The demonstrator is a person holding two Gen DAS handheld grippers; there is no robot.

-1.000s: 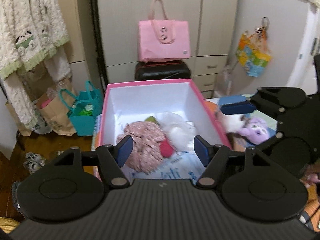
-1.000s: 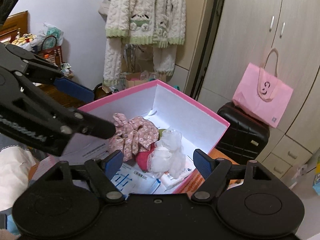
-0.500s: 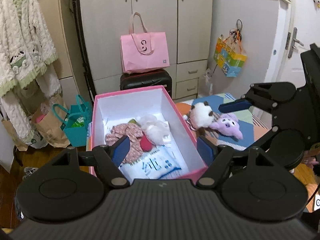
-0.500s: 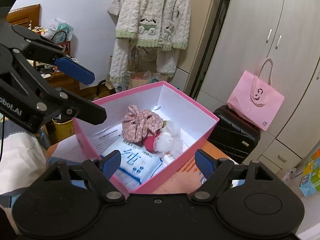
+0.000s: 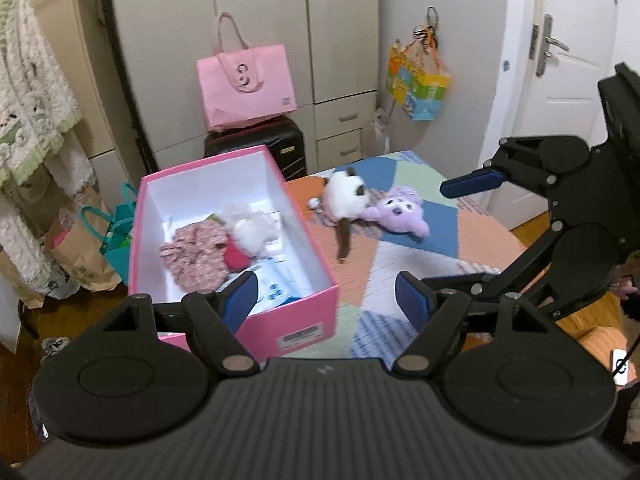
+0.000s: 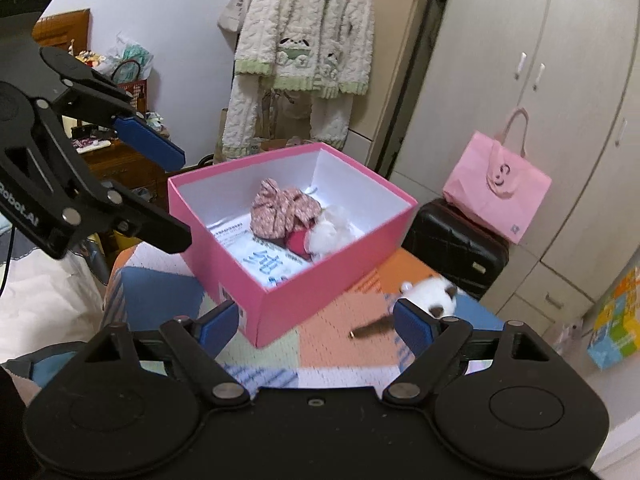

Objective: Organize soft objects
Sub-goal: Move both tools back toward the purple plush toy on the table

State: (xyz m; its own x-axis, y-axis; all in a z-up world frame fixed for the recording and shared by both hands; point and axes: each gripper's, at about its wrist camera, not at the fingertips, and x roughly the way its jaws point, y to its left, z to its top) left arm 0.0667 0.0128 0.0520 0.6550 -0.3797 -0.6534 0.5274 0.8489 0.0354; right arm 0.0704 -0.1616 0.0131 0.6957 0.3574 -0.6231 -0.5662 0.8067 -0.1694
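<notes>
One pink box (image 5: 308,300), lid off, left of centre in the left wrist view and centre in the right wrist view, on a patchwork mat (image 5: 400,264). Inside it, four soft things counted: one floral fabric bundle (image 5: 192,252), one red piece (image 5: 236,258), one white fluffy piece (image 5: 252,232), one blue-and-white packet (image 5: 280,280) on the floor of the box toward its near end.

Outside the box, two plush toys on the mat, right of centre in the left wrist view: one white-and-brown plush cat (image 5: 344,200) and one purple plush (image 5: 400,220), touching each other. Only the cat (image 6: 432,294) visible in the right wrist view, partly behind a blue finger pad.

Two grippers, both spread wide and holding nothing. Left gripper (image 5: 326,302) at lower centre of its own view, above the near end of the box and the mat; also at the left edge of the right wrist view (image 6: 176,196). Right gripper (image 6: 316,324) at lower centre of its view; at the right edge of the left wrist view (image 5: 444,236).

Upper part of both frames: one pink tote bag (image 5: 246,80) on one black suitcase (image 5: 260,144), before a beige wardrobe (image 5: 260,20). One knitted cream cardigan (image 6: 304,48) hanging at upper centre in the right wrist view.
</notes>
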